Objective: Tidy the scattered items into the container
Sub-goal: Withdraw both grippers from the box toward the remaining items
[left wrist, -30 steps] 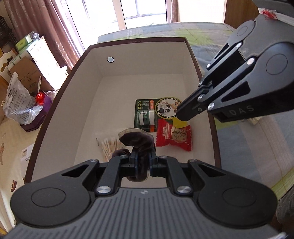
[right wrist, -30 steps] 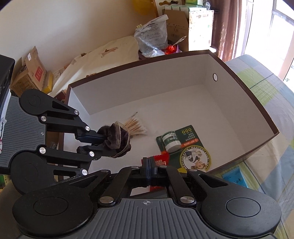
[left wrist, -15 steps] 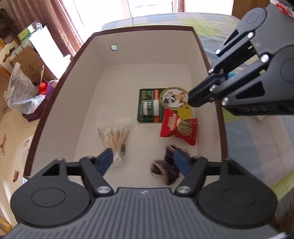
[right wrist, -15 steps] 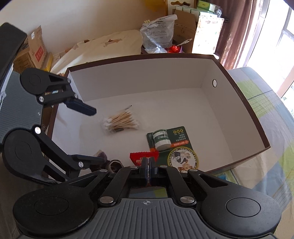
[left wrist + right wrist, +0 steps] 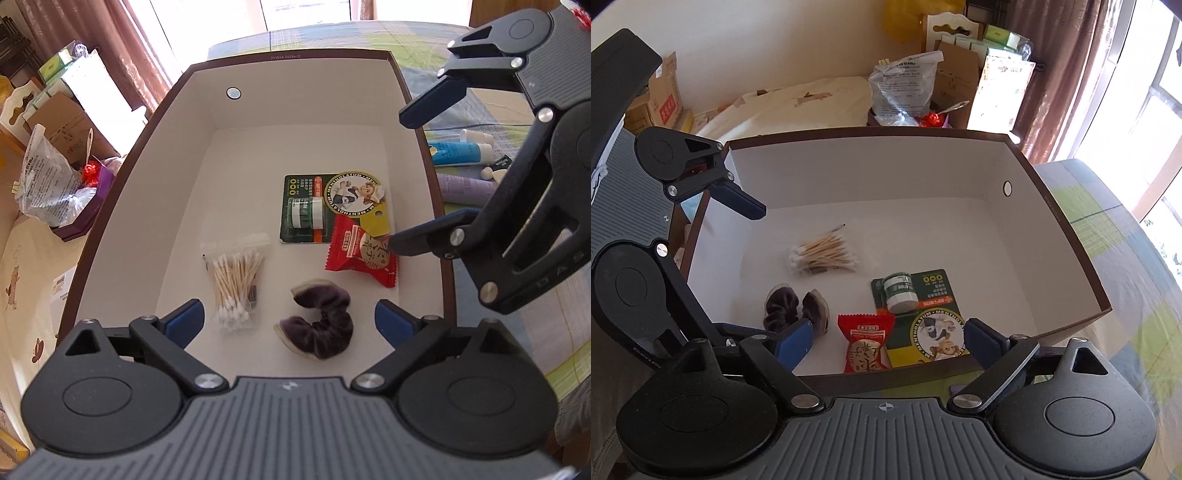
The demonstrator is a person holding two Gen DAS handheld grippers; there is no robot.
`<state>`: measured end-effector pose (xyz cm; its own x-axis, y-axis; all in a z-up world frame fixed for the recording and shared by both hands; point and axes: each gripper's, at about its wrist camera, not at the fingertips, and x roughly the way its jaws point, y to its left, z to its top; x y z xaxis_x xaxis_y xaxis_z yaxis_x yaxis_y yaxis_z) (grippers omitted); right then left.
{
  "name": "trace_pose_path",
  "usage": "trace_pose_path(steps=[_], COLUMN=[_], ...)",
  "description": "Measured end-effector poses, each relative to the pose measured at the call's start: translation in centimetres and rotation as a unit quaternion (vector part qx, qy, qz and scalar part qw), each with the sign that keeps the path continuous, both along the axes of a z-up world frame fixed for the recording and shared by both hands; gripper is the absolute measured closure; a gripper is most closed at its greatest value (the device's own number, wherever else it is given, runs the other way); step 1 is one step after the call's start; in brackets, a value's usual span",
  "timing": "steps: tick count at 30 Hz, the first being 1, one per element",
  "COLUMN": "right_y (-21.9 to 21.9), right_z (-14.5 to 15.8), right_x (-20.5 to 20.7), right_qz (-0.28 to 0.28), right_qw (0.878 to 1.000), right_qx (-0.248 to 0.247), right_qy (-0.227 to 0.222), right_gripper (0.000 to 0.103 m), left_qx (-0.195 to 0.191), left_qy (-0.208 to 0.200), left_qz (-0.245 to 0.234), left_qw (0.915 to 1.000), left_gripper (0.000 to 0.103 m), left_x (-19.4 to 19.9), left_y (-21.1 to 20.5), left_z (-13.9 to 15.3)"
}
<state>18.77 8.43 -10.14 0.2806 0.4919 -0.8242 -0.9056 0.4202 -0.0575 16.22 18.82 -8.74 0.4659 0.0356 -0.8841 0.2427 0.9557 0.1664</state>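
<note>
With both grippers' fingers apart over box (image 5: 424, 140): scrunchie (image 5: 317, 325), snack pkt (image 5: 364, 254) down inside. Next: fetch tubes (image 5: 461, 153) left outside.

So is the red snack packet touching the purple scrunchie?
Apart. The left wrist view shows bare white box floor between the red snack packet and the purple scrunchie.

A bed (image 5: 491, 107) under a checked cover of green, blue and grey squares carries everything. On it rests a brown-walled, white-lined box (image 5: 424, 155) — open at the top. Just beside the box's wall lie a blue tube (image 5: 460, 153), a pale lilac tube (image 5: 467, 188) and a small white bottle (image 5: 476, 137), close together — their labels too small to read.
</note>
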Motion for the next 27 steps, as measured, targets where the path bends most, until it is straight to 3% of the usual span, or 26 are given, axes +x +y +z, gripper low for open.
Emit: trace_pose_path(steps=[27], right_y=[-5.7], right_z=[6.5], right_x=[-2.4], right_qz=[-0.058], right_qw=[0.994], right_qx=[0.095], right_qy=[-0.015], right_gripper=[0.009], left_qx=[0.005], left_qy=[-0.040], left_qz=[0.031], left_qw=[0.9987], left_gripper=[0.005], left_x=[-2.5], left_y=[-1.5], left_z=[5.6])
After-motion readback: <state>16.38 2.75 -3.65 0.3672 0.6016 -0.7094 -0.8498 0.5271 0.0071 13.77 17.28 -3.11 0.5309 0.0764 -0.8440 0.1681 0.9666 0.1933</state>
